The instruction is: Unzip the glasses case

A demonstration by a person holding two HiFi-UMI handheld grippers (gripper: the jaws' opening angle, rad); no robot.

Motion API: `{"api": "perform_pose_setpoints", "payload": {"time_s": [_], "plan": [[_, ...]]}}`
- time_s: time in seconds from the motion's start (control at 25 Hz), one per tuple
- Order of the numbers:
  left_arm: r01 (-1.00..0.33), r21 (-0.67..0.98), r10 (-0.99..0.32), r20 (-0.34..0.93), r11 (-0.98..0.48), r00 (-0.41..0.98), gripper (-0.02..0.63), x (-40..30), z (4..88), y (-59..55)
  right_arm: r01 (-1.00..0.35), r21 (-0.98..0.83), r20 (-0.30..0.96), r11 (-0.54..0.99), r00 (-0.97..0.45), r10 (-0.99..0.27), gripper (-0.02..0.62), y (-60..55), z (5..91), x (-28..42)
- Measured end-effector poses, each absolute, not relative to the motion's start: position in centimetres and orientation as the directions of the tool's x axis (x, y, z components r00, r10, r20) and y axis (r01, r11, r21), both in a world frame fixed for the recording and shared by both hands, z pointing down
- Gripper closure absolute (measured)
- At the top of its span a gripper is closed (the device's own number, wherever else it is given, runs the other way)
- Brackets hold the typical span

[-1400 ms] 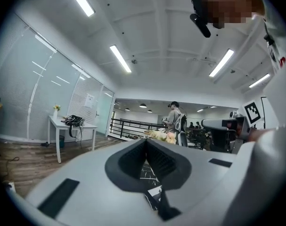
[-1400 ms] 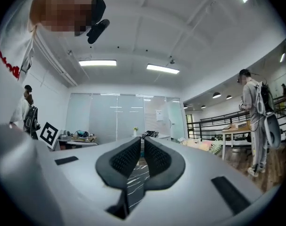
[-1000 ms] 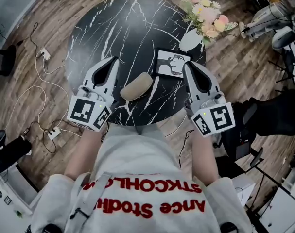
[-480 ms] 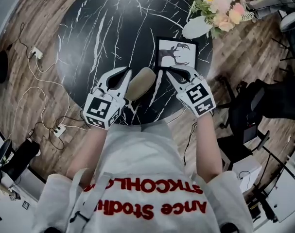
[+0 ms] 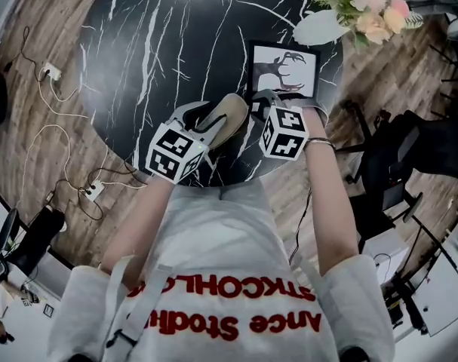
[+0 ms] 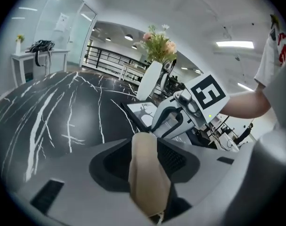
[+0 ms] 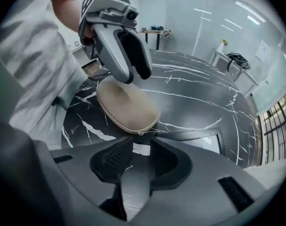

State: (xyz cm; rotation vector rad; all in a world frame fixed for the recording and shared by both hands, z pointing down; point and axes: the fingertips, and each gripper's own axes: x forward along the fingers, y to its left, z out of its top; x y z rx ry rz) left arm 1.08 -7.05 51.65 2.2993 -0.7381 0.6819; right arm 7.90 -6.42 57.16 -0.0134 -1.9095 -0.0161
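Head view: the case (image 5: 229,116) lies on the table (image 5: 138,51) just short of the frame (image 5: 283,70), its long axis slanting toward the frame. The left gripper (image 5: 212,121) takes the end away from the frame, and the right gripper (image 5: 259,99) the frame end.

Left gripper view: the jaws have just been opening and are released, with the case lengthways between them.

Right gripper view: the jaws have just been opening and are empty. The case's frame end, with what looks like the pull (image 7: 141,133), lies just ahead, so the right gripper is nearer it.

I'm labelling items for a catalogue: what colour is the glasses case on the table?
The glasses case is plain beige, clearest in the right gripper view.
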Motion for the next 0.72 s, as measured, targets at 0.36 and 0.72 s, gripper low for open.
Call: {"api": "perform_pose_setpoints", "payload": {"time_s": [0.36,0.72], "plan": [[-0.592,0.517,-0.169,0.649,-0.618,0.742,0.376,2.0,54.0,-5.7,0.256,-0.009,0.961,0.967,-0.266,0.079,0.502,-5.7,58.0,7.1],[-0.583,0.56,-0.159,0.627,-0.588,0.763,0.373,1.9,54.2,-6.0,0.257,0.063,0.961,0.964,-0.275,0.01,0.561,-5.9,57.9,7.2]]}}
